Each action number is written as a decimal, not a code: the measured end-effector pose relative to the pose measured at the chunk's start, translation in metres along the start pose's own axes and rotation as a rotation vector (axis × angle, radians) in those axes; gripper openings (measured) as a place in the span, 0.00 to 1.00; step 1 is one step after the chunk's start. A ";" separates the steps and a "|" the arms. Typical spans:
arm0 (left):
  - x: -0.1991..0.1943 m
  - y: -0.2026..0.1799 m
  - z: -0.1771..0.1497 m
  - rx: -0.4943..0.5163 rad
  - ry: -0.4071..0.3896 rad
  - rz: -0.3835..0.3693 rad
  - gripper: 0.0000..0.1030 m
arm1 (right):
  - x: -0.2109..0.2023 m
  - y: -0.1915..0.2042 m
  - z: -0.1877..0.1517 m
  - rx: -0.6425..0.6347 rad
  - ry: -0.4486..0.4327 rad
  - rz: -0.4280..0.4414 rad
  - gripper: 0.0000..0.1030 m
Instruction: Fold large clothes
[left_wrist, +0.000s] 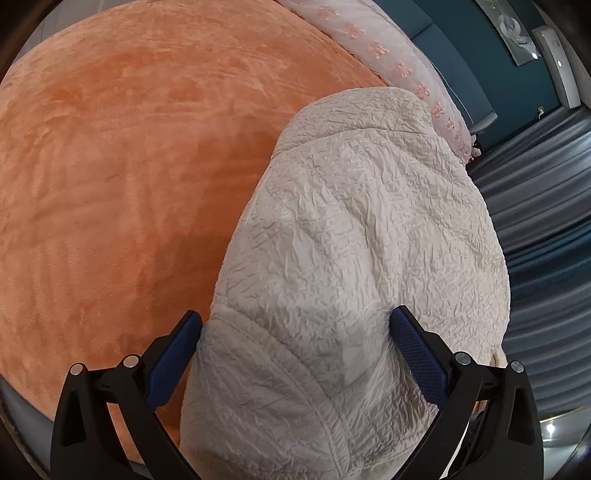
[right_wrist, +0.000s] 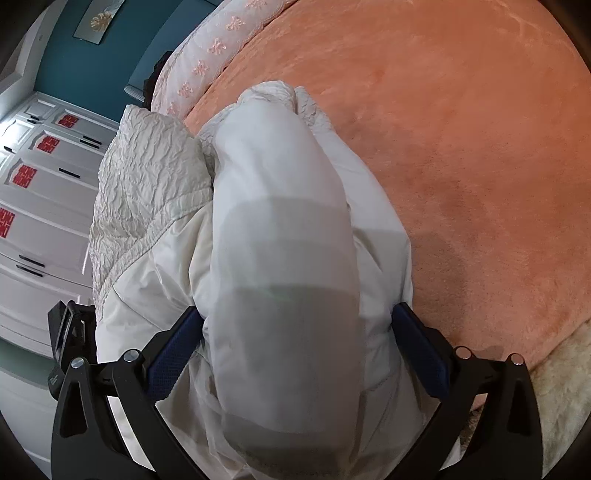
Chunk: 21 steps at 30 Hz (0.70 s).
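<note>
Two grippers' jaws stand wide around a cream crinkled quilted jacket (left_wrist: 354, 229), the left gripper (left_wrist: 295, 354) and right gripper (right_wrist: 295, 354) alike. It lies on an orange plush bed cover (left_wrist: 129, 147). A teal wall (right_wrist: 70, 62) and white drawers (right_wrist: 44, 173) show at ten o'clock.

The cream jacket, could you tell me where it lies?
The cream jacket lies on the orange blanket, between both hand-held grippers' fingers, near the pink embroidered quilt.

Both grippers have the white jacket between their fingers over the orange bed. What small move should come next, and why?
Probably lower both ends onto the orange blanket. The left gripper and right gripper each straddle a thick bunch of the jacket, which looks lifted and crumpled, not yet flat.
</note>
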<state>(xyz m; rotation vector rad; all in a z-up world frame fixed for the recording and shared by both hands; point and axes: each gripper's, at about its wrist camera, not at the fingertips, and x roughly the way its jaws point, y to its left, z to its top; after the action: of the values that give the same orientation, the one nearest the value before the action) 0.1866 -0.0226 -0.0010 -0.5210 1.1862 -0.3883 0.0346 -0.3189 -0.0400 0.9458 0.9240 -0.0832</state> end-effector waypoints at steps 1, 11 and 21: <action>0.001 -0.001 0.000 -0.004 -0.001 0.001 0.95 | -0.001 -0.002 -0.001 0.006 0.000 0.007 0.96; 0.002 -0.004 0.001 -0.012 0.021 -0.014 0.95 | 0.000 -0.019 -0.002 0.043 0.015 0.066 0.96; -0.007 -0.023 -0.006 0.118 0.058 -0.090 0.89 | -0.021 -0.022 -0.006 0.039 0.034 0.131 0.52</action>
<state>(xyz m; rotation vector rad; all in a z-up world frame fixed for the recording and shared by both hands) 0.1786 -0.0385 0.0162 -0.4640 1.1904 -0.5504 0.0078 -0.3354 -0.0410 1.0445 0.8917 0.0265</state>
